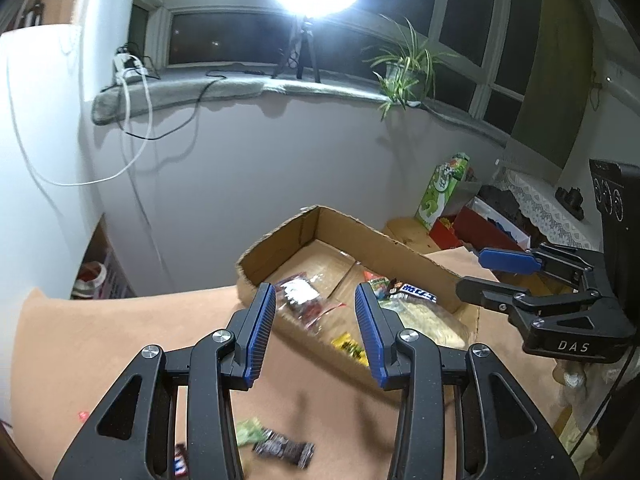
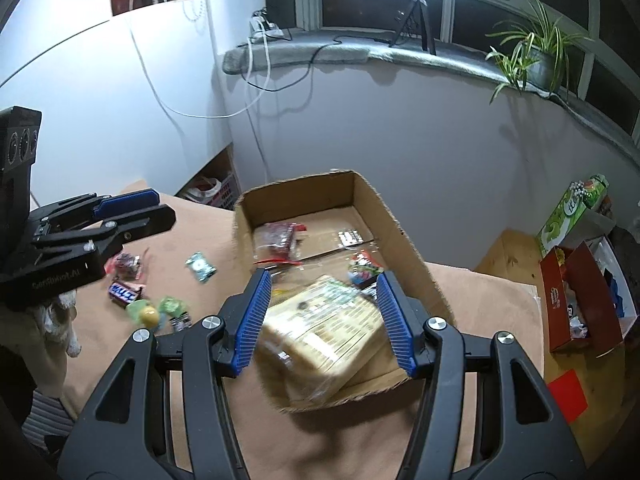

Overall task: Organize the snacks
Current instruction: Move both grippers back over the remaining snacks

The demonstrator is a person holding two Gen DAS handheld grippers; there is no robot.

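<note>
**Loose snacks may scatter on the next reach**

Both sets of jaws stand wide open and hold nothing. The right gripper (image 2: 324,320) hovers over the near end of the box (image 2: 404,240), above a big tan packet (image 2: 324,332) lying inside among smaller packets. The left gripper (image 1: 316,332) hangs over the worktop (image 1: 100,340), left of the box. Loose snacks (image 2: 156,296) lie scattered there, close together. A hasty grab could pinch two at once or flick one off the near edge; the slick wrappers may slip.

The open-topped cardboard box (image 2: 404,236) is crowded by a bread pack (image 2: 320,332); its far end lies bare.
</note>
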